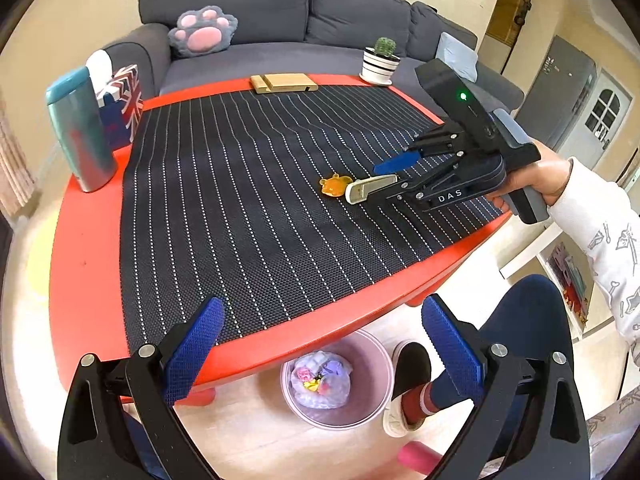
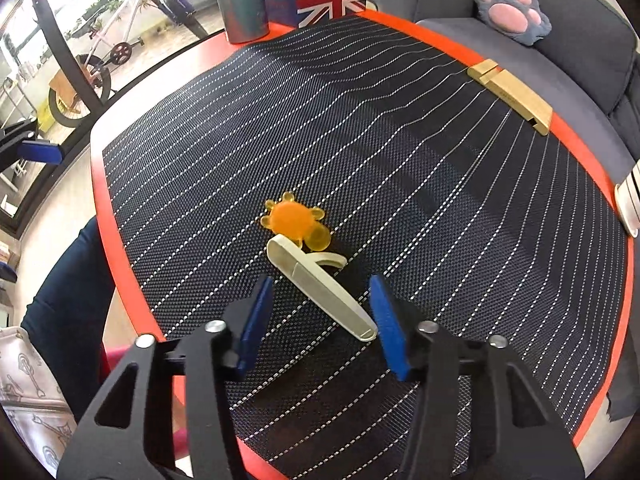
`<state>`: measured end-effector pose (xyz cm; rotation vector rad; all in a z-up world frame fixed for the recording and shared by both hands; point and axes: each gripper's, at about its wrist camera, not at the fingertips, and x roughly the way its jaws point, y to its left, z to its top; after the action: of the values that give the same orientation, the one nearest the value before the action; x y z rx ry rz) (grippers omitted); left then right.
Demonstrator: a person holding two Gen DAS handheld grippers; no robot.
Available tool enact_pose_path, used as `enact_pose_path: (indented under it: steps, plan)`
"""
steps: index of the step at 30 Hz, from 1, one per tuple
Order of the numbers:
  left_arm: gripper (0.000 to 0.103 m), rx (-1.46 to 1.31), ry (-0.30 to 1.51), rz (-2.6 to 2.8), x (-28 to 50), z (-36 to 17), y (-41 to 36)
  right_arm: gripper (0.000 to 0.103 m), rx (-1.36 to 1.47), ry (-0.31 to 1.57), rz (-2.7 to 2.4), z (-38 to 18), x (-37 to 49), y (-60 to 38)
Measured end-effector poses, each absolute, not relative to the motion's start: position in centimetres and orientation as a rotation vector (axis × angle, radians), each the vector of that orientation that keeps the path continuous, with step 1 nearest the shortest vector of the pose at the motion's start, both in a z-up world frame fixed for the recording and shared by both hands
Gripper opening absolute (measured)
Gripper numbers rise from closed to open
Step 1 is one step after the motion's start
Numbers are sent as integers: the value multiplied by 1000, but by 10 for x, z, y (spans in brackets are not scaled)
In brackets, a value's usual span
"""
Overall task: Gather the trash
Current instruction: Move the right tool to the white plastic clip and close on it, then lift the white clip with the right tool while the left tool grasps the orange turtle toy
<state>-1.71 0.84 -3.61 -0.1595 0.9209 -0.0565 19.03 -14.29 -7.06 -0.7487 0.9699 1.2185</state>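
A cream plastic stick (image 2: 320, 284) with an orange bear-shaped piece (image 2: 292, 220) at its far end lies on the dark striped mat (image 2: 400, 140). My right gripper (image 2: 320, 306) points down over it, jaws partly apart. The stick lies slantwise between the blue pads. Its near end sits right beside the right pad (image 2: 386, 316), while the left pad stands clear of it. The left wrist view shows the same gripper (image 1: 366, 182) low over the stick (image 1: 370, 188) and the orange piece (image 1: 335, 185). My left gripper (image 1: 324, 340) hangs open with nothing in it over the table's near edge, above a pink bin (image 1: 380, 364) holding bagged wrappers.
On the red table (image 1: 88, 248) stand a teal tumbler (image 1: 80, 128), a flag-printed tissue box (image 1: 124, 104), a wooden stand (image 1: 284, 82) and a potted cactus (image 1: 380, 60). A grey sofa (image 1: 260, 8) runs behind. A person's leg and shoe (image 1: 412, 384) are beside the bin.
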Motion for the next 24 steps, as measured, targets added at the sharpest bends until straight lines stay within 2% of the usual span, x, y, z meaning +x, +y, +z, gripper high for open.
enact_pose_path:
  steps: [3, 10, 24]
  plan:
    - [95, -166, 921, -58, -17, -37, 9, 28, -758, 974, 1217, -73, 190, -144]
    - [95, -170, 921, -67, -16, -38, 6, 6, -760, 974, 1205, -73, 186, -150]
    - [95, -147, 914, -91, -3, -34, 0, 6, -560, 975, 1155, -49, 180, -176]
